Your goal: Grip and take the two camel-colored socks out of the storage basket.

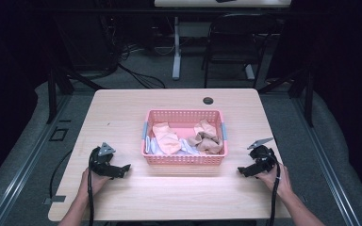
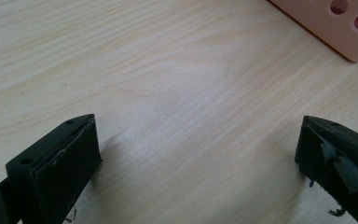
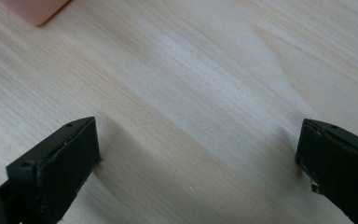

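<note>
Pink basket [image 1: 185, 158] of crumpled cloths [image 1: 166, 137] sits mid-tabletop, long axis running left to right. Left gripper [image 1: 120, 170] and right gripper [image 1: 244, 171] rest near the front edge, flanking it about equally, jaws wide apart and empty.

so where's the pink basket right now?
High view: the pink basket sits mid-table, between the left gripper and right gripper, slightly beyond them, with cloth pieces inside.

Dark room, grey floor [image 1: 23, 141], black chair [image 1: 233, 42]
</note>
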`<action>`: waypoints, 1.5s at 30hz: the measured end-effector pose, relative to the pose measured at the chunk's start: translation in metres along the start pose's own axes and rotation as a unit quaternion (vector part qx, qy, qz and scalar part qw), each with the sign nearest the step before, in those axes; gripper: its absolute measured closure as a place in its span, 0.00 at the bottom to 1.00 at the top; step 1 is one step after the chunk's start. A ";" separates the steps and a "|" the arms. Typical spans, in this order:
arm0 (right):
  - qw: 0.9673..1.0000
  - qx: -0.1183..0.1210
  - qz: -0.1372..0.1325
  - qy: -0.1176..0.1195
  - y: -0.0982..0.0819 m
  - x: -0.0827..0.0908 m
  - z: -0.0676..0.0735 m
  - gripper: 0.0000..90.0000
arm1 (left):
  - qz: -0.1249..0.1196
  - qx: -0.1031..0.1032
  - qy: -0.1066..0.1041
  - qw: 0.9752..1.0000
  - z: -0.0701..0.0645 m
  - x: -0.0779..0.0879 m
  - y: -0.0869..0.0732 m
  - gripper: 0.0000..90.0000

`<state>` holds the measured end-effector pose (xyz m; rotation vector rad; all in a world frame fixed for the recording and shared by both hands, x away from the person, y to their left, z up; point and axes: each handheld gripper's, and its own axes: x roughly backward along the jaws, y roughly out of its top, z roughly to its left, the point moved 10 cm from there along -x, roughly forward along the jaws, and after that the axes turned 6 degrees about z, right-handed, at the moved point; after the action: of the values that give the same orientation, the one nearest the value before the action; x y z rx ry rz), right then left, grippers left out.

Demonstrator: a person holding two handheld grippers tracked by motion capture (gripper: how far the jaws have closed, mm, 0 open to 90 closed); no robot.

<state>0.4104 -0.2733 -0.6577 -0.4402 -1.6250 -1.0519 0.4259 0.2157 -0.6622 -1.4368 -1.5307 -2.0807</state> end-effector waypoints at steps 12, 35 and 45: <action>1.000 0.003 0.014 -0.003 0.007 0.022 0.000 0.00 | 0.000 -0.002 0.000 1.000 0.000 0.000 0.000 0.00; 0.998 0.018 -0.050 0.025 0.054 0.080 0.018 0.00 | -0.001 0.000 0.003 1.000 0.000 0.000 0.000 0.00; 0.997 0.037 -0.059 0.027 0.084 0.092 0.026 0.00 | -0.001 0.000 0.004 1.000 0.000 0.000 0.000 0.00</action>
<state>0.4265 -0.2280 -0.5397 -0.2661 -1.6522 -1.0782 0.4260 0.2160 -0.6624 -1.4264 -1.5296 -2.0855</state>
